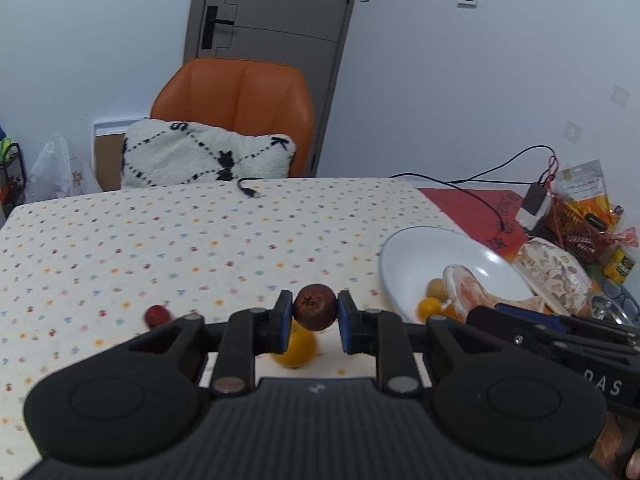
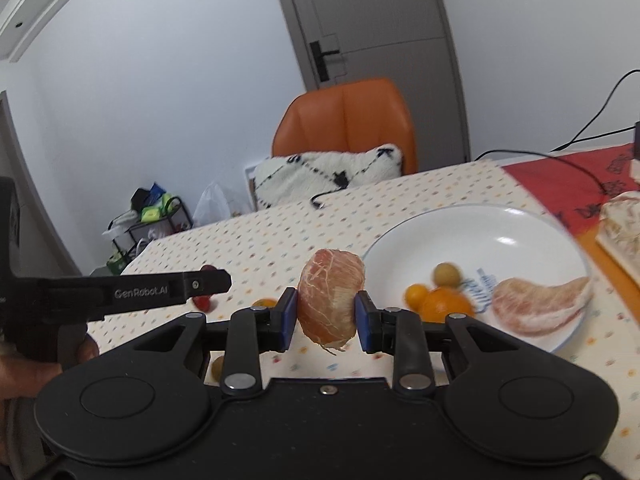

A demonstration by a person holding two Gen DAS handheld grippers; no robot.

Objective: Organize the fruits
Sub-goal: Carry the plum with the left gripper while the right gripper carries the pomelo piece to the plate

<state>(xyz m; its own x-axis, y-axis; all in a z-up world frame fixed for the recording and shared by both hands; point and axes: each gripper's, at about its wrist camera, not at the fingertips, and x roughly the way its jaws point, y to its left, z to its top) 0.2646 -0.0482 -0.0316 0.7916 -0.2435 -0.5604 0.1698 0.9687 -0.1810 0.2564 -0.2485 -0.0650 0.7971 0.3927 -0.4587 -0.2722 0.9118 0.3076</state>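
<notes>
Right now I see the counter (image 1: pixel 200 240), covered by a cream cloth with small coloured flowers, filling most of both wrist views. Behind it stands an orange chair (image 1: pixel 236 96) with a white patterned cushion (image 1: pixel 200 156) on its seat, and a grey door (image 1: pixel 276 4) beyond. A red mat (image 1: pixel 472 208) lies at the far right of the counter, crossed by a black cable (image 1: pixel 472 196).

On the right side of the counter sits a white plate (image 2: pixel 472 236). It holds a large peeled pomelo segment (image 2: pixel 540 308), an orange (image 2: pixel 444 304), a small yellow-orange fruit (image 2: pixel 416 296) and a pale greenish round fruit (image 2: pixel 448 274), all clustered toward the near part of the plate.

My right gripper (image 2: pixel 326 312) has its jaws closed on a peeled pomelo piece (image 2: pixel 330 296), held above the cloth just left of the plate's rim. My left gripper (image 1: pixel 314 316) has its jaws clamped on a small dark red fruit (image 1: pixel 315 307), also held clear of the counter.

Below the left gripper a yellow-orange fruit (image 1: pixel 298 348) rests on the cloth, partly hidden by the finger. A small red fruit (image 1: pixel 157 315) lies to its left, well apart from the plate.
</notes>
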